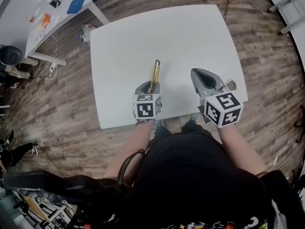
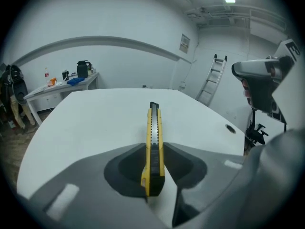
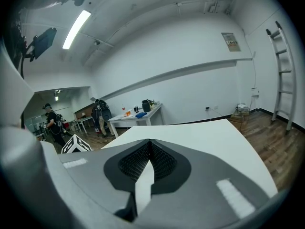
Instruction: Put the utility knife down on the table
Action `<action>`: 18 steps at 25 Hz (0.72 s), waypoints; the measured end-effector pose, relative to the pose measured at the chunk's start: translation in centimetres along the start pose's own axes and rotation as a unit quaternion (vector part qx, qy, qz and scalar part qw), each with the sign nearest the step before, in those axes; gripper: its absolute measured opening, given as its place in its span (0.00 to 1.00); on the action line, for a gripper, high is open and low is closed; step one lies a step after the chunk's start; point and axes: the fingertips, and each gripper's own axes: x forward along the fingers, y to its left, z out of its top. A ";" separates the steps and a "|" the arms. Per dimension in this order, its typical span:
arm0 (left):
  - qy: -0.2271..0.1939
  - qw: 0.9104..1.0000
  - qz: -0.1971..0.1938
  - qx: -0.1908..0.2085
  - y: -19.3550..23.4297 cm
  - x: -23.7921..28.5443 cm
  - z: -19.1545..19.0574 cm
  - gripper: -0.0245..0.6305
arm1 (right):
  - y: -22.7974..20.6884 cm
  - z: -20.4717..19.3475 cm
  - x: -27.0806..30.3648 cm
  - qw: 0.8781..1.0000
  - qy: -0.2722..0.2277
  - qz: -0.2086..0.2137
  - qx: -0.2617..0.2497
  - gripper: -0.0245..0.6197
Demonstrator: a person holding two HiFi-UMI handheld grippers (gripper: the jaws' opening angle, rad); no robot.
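While near table (image 1: 143,37) edge, knife (image 1: 155,72) in claw (image 1: 150,86)

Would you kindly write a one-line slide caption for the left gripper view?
Left gripper shut on a yellow utility knife, pointing out across the white table.

Left gripper (image 1: 151,85) jaws clamp the utility knife (image 1: 155,70); right gripper (image 3: 149,143) jaws closed, empty.
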 end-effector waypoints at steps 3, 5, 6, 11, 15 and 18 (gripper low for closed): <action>0.006 1.000 -0.004 -0.001 -0.1 0.4 -0.2 0.22 | -0.2 -0.1 -0.2 1.000 0.003 -0.001 0.002 0.08; 0.010 1.000 -0.007 -0.002 -0.3 0.6 -0.2 0.22 | -0.4 -0.2 -0.3 1.000 0.005 -0.002 0.005 0.08; 0.011 1.000 -0.008 -0.003 -0.4 0.8 -0.3 0.22 | -0.5 -0.3 -0.4 1.000 0.006 -0.002 0.006 0.08; 0.021 1.000 -0.011 -0.001 -0.8 1.6 -1.0 0.22 | -0.8 -0.9 -0.7 1.000 0.010 -0.002 0.010 0.08; 0.028 1.000 -0.010 0.003 -1.0 1.8 -1.0 0.22 | -1.2 -1.1 -0.7 1.000 0.013 -0.003 0.016 0.08; 0.030 0.999 -0.010 0.006 -0.8 1.9 -0.8 0.22 | -1.3 -1.2 -0.7 1.000 0.013 -0.004 0.021 0.08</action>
